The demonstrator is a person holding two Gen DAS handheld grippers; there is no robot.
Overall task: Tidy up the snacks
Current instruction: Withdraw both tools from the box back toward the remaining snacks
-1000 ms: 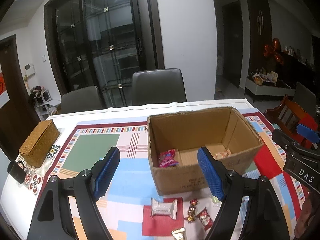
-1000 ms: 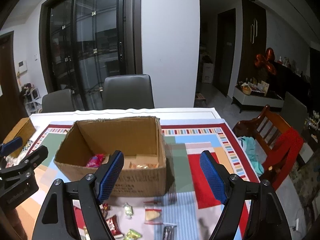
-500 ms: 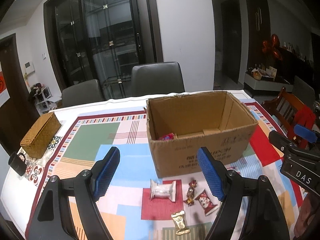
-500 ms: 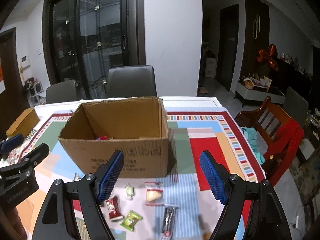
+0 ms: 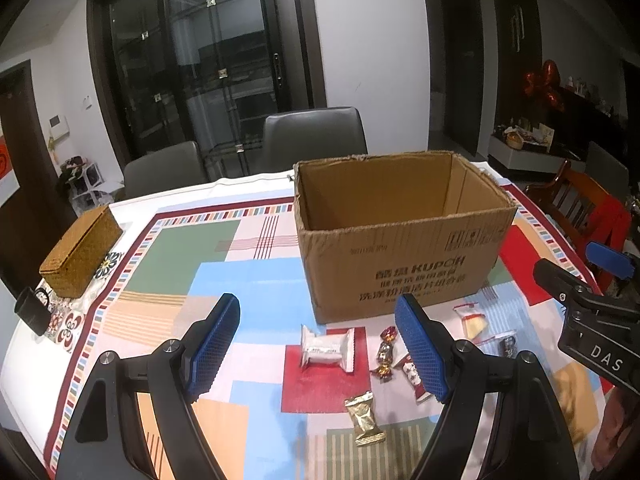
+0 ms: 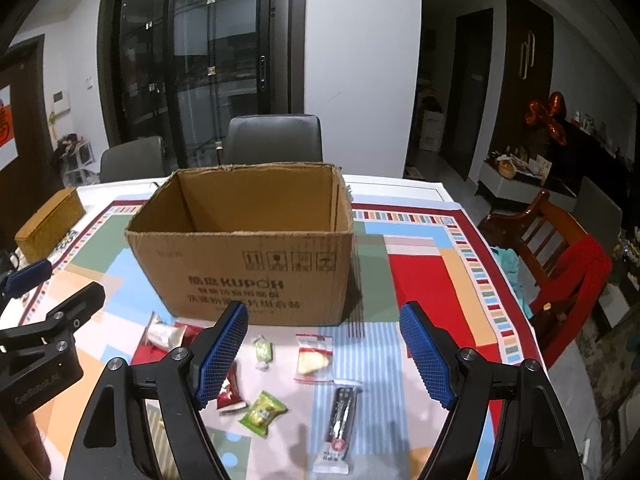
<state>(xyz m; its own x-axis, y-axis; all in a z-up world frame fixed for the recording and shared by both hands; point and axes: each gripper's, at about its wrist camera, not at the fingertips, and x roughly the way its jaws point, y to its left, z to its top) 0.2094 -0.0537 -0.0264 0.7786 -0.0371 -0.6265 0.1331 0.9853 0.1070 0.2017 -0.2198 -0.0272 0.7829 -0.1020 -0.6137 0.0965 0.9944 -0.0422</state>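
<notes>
An open cardboard box (image 5: pixel 404 252) (image 6: pixel 248 264) stands on the patterned tablecloth. In front of it lie loose snacks: a white wrapped cake (image 5: pixel 327 349), a red-gold candy (image 5: pixel 385 354), a gold packet (image 5: pixel 364 420), a clear packet with a yellow pastry (image 6: pixel 314 357), a green candy (image 6: pixel 262 407), a pale green sweet (image 6: pixel 263 351) and a dark bar (image 6: pixel 340 414). My left gripper (image 5: pixel 318 350) hangs open above the white cake with nothing in it. The right gripper (image 6: pixel 323 354) is open over the pastry packet, likewise holding nothing. From here the box's inside floor is hidden.
A woven brown box (image 5: pixel 82 252) and a black mug (image 5: pixel 32 312) sit at the table's left edge. Grey chairs (image 5: pixel 314 140) stand behind the table, and a wooden chair with red cloth (image 6: pixel 560 264) is on the right.
Both grippers have dropped lower and pulled back from the box. Its contents have gone out of sight, and more snacks in front of it have come into view.
</notes>
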